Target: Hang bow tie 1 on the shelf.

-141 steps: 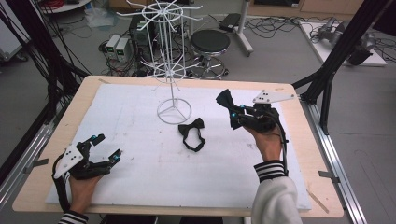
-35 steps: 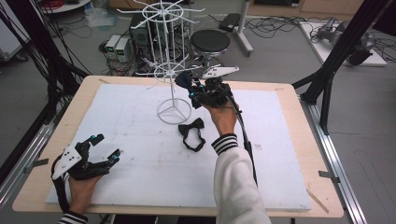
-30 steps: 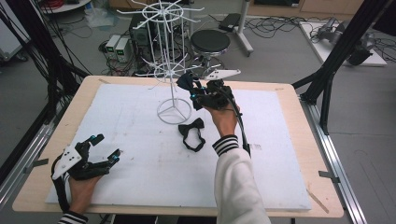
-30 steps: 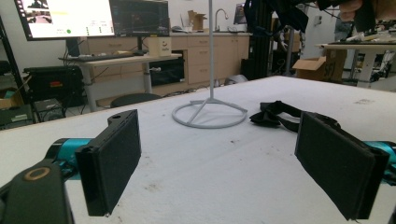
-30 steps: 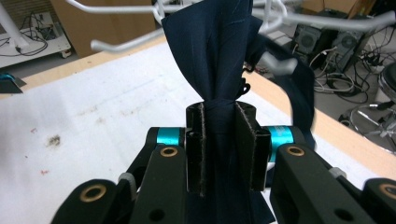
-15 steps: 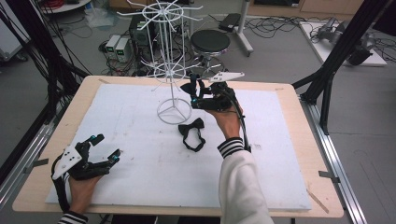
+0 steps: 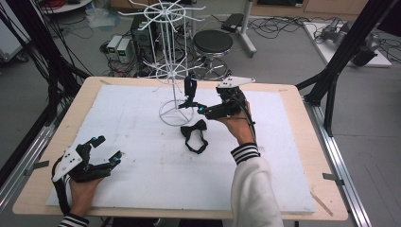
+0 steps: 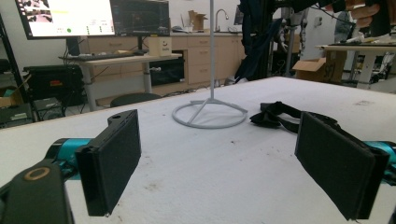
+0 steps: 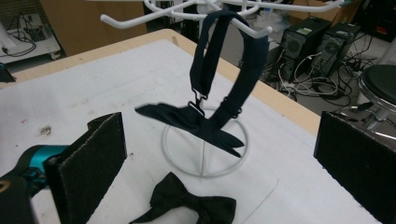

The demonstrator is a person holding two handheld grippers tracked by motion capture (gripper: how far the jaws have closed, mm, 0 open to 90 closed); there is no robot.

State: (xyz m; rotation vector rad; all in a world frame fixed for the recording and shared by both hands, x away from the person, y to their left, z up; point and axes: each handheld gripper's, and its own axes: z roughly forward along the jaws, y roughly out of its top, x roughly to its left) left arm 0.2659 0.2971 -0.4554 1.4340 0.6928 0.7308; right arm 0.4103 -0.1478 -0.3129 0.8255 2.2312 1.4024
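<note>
A navy bow tie (image 7: 190, 96) (image 9: 205, 123) hangs by its strap from a hook of the white wire rack (image 7: 163, 47), just above the rack's ring base (image 7: 176, 113). My right gripper (image 7: 208, 105) (image 9: 224, 163) sits right of it, and its jaws have just been opening; they stand wide with the tie ahead of them, untouched. A black bow tie (image 7: 195, 135) (image 9: 191, 203) lies on the white mat in front of the base. My left gripper (image 7: 108, 149) (image 8: 219, 163) rests open near the front left corner, with nothing between its pads.
The white mat (image 7: 142, 179) covers most of the wooden table (image 7: 302, 142). The rack's hooks (image 9: 163, 11) spread out above the right gripper. In the left gripper view the rack base (image 8: 210, 114) and the black bow tie (image 8: 275, 114) lie farther along the mat.
The right gripper's jaws have opened and let go of the navy bow tie, which now hangs on the rack hook. The right hand has drawn slightly right. The left gripper has not moved.
</note>
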